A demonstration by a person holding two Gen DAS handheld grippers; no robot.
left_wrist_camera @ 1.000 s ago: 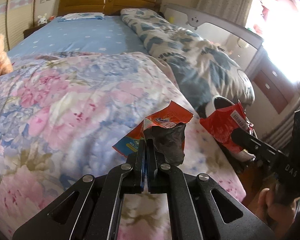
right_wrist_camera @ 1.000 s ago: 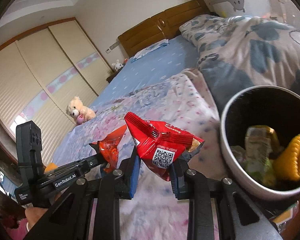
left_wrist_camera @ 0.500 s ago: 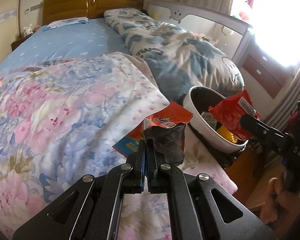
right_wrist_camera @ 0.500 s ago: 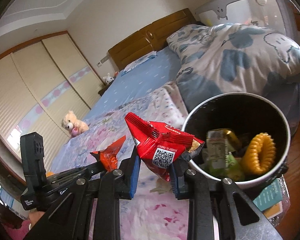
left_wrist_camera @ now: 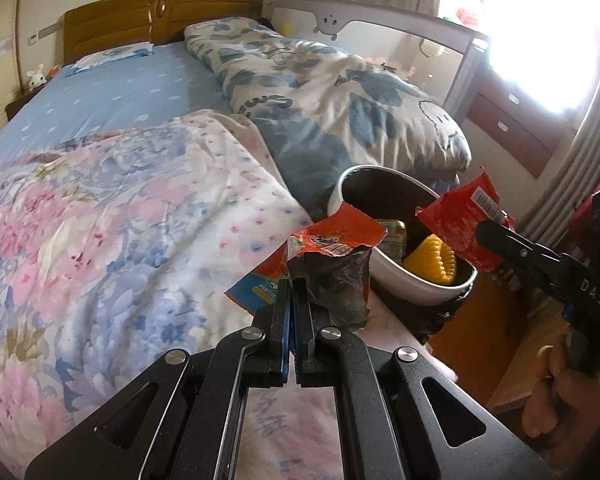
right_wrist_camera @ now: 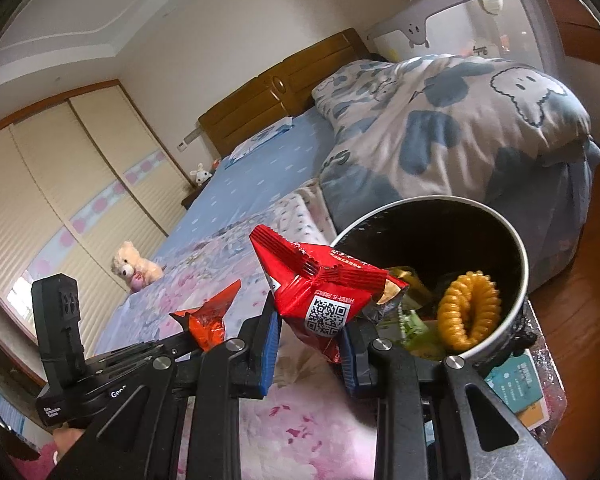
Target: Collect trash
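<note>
My left gripper (left_wrist_camera: 291, 288) is shut on a torn orange snack wrapper (left_wrist_camera: 332, 248) with a dark foil inside, held above the bed's edge just left of the bin. My right gripper (right_wrist_camera: 310, 320) is shut on a red snack packet (right_wrist_camera: 320, 284) with a QR code, at the near rim of the bin. The white trash bin (right_wrist_camera: 516, 304) with a black liner stands by the bed's side, and inside lie a yellow coiled hair tie (right_wrist_camera: 470, 312) and some wrappers. In the left wrist view the red snack packet (left_wrist_camera: 460, 220) hangs over the white trash bin (left_wrist_camera: 404, 276).
A floral quilt (left_wrist_camera: 120, 220) covers the near bed, a blue-patterned duvet (left_wrist_camera: 340, 100) lies behind the bin. A teddy bear (right_wrist_camera: 134, 266) sits on the bed's far side. A book (right_wrist_camera: 520, 388) lies beneath the bin. A hand (left_wrist_camera: 556, 392) grips the right tool.
Both grippers have carried their wrappers toward the bin, which has come nearer and fuller into both views. The red packet now hangs over its rim. Neither grip has altered.
</note>
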